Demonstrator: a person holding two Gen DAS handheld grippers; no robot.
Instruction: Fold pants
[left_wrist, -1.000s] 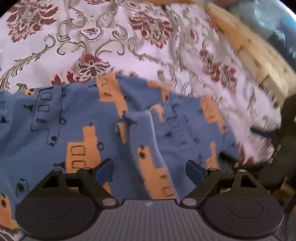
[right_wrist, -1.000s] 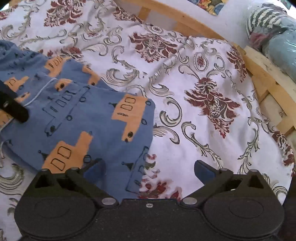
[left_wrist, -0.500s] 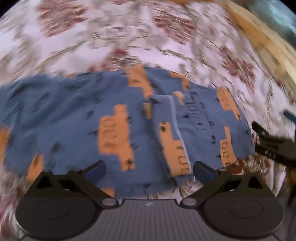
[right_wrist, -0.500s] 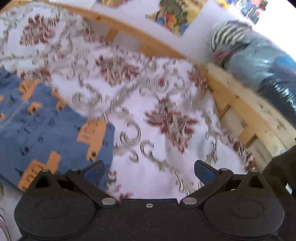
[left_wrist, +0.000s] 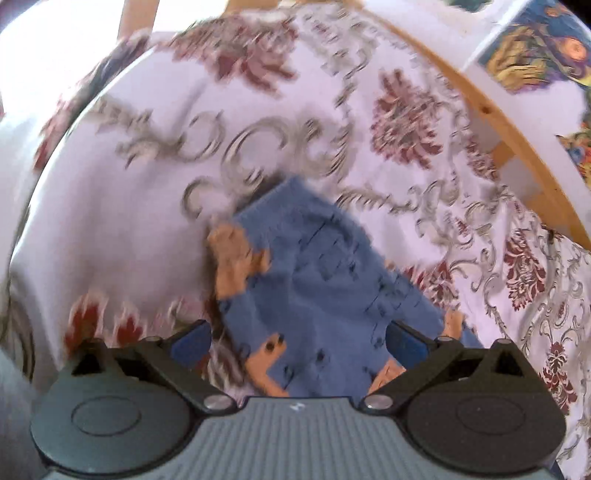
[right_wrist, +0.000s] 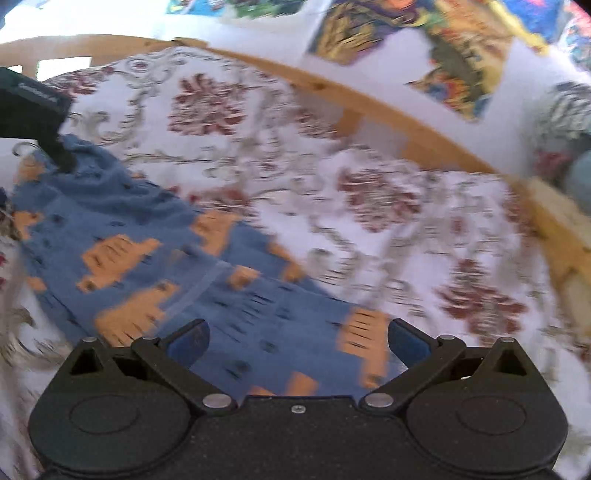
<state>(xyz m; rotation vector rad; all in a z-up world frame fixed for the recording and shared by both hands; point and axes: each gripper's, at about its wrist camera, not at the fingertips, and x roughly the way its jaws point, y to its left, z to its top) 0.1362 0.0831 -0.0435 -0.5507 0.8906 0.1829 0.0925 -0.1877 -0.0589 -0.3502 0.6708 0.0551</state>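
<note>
Blue pants (left_wrist: 328, 295) lie beneath both grippers' wide-spread fingers (left_wrist: 192, 338), ungripped.

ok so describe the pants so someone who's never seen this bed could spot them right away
On the bed with the wooden frame, look across the white bedspread with dark red flowers and grey scrolls. The pants lie on it, the only blue cloth there, printed with orange blocks.

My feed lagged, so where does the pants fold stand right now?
Done: the blue pants lie on the floral bedspread with one layer already lapped over another. In hand: nothing; the left gripper and right gripper are both open above the fabric. Left: further folds; motion blur hides finer detail.
</note>
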